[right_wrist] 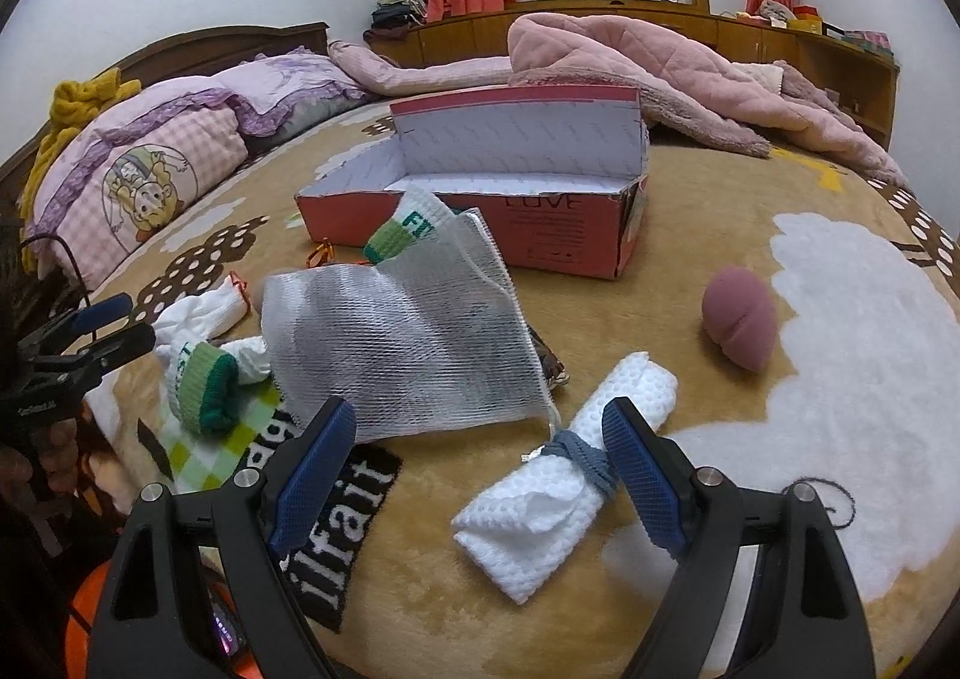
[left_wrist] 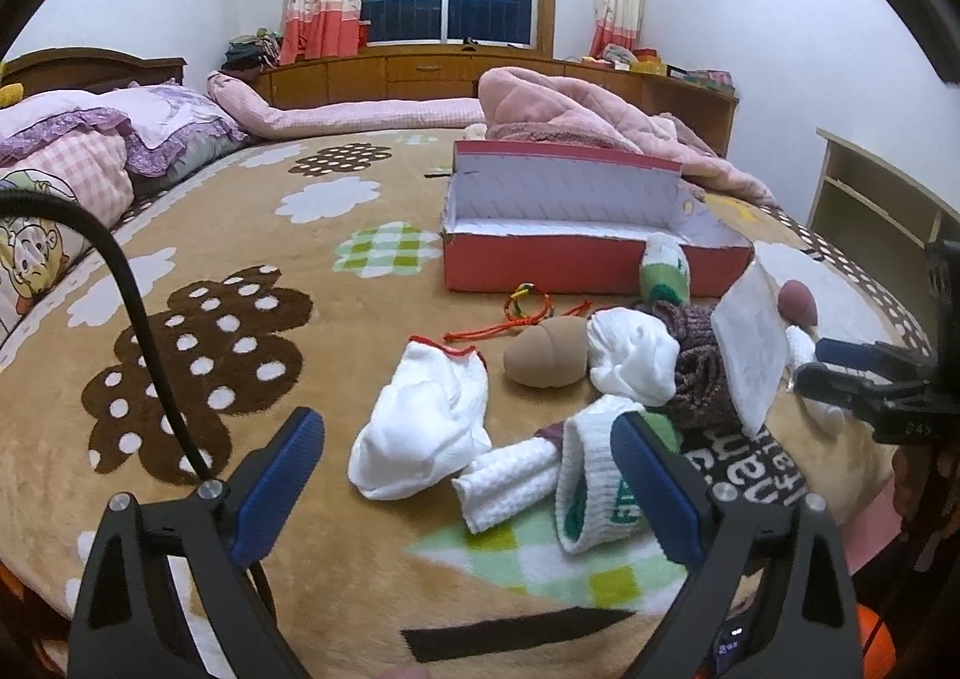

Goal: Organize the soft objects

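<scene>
An open red box (left_wrist: 576, 262) (right_wrist: 564, 247) stands on the bed blanket. In front of it lie soft things: a white glove (left_wrist: 420, 421), a tan sponge (left_wrist: 546, 358), a white-green sock (left_wrist: 594, 475), a white rolled towel (left_wrist: 504, 481), a mesh pouch (right_wrist: 408, 343) and a pink sponge (right_wrist: 741, 319). My left gripper (left_wrist: 468, 481) is open above the glove and sock, holding nothing. My right gripper (right_wrist: 480, 469) is open over a white rolled towel tied with a grey band (right_wrist: 558, 475), not gripping it.
Pillows (left_wrist: 78, 151) lie at the left. A pink quilt (left_wrist: 600, 109) is heaped behind the box. Red cords (left_wrist: 528, 313) lie by the box. A dark knit item (left_wrist: 696, 361) sits under the pouch. A wooden shelf (left_wrist: 882, 199) stands at right.
</scene>
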Tool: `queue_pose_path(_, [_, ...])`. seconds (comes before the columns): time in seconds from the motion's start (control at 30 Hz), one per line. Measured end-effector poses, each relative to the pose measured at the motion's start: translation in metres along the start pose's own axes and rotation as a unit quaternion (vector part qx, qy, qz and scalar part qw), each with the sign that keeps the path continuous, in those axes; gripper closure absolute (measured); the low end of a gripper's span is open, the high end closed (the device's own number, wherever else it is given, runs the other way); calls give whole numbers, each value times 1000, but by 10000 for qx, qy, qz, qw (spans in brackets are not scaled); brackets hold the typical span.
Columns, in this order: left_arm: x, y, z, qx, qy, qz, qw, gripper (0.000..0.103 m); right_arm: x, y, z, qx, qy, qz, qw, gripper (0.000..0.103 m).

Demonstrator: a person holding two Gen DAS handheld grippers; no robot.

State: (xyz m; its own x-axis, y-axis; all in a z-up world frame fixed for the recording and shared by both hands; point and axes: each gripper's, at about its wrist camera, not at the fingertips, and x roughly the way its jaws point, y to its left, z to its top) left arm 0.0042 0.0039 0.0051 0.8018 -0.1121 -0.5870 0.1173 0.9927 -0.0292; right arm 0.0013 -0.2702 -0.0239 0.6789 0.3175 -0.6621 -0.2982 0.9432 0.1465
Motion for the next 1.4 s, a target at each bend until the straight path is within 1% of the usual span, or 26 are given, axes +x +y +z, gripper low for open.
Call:
queue_pose_path(0.23, [4,7,0,-180,201,-77,9996,16,-1,5,1,-60,-29,79,9999,17])
queue_pose_path(0.3, [4,9,0,-232,224,-96,9994,18,-2,7,1,-100,-63,113,9999,17])
queue_pose_path(0.37, [2,13,1,-292,240,-171,9991,22,-3,10,1,-163,-115,154,9997,17])
queue_pose_path(0.4, [0,15,1,-351,246,-279,9987,25,-4,11,1,-193,-138,187,9995,17])
queue_pose_path(0.43, [-4,20,2,-454,219,-530,9973,25,-5,12,1,-214,-154,226,9994,17])
queue_pose_path(0.47, [-7,22,2,-514,196,-689,9961,25,-5,14,1,-217,-167,289,9992,17])
queue_pose_path(0.53, [-16,27,4,-556,111,-1057,9928,25,-4,14,0,-129,-154,561,9982,17])
queue_pose_path(0.6, [-24,27,5,-539,17,-1241,9908,25,-3,14,0,-28,-106,793,9968,17])
queue_pose_path(0.63, [-27,27,4,-538,-1,-1402,9887,25,-2,14,0,-3,-85,864,9962,20])
queue_pose_path(0.67, [-28,23,3,-528,34,-1516,9870,25,-2,16,0,-17,-69,905,9959,29])
queue_pose_path(0.7, [-28,20,2,-493,90,-1602,9858,25,-2,18,0,-48,-55,923,9957,33])
queue_pose_path(0.73, [-26,15,1,-415,160,-1635,9855,26,-1,22,0,-114,-38,941,9955,40])
queue_pose_path(0.77, [-24,9,-1,-308,199,-1577,9868,28,-1,24,-1,-165,-27,974,9951,44])
queue_pose_path(0.83, [-17,-2,-5,-113,270,-1417,9895,40,-2,31,-1,-262,-14,1156,9929,49])
queue_pose_path(0.9, [-12,-9,-9,-18,318,-1357,9902,44,-5,40,-2,-416,-28,1288,9908,50])
queue_pose_path(0.97, [-8,-15,-11,34,341,-1444,9889,44,-7,50,-3,-621,-45,1339,9890,50])
queue_pose_path(1.07, [-4,-26,-15,177,424,-1631,9855,44,-6,57,-5,-760,22,1378,9875,50])
queue_pose_path(1.23, [12,-42,-22,460,698,-1577,9839,45,4,58,-8,-762,137,1102,9909,51])
queue_pose_path(1.27, [15,-43,-23,468,718,-1551,9842,48,6,57,-9,-761,177,1079,9911,53])
queue_pose_path(1.3, [17,-44,-23,474,702,-1503,9850,59,8,58,-9,-764,216,1076,9910,55])
queue_pose_path(1.33, [18,-45,-24,490,670,-1453,9859,68,11,59,-9,-768,262,1091,9907,60])
queue_pose_path(1.4, [21,-45,-24,536,639,-1356,9872,73,16,61,-10,-825,314,1026,9908,66])
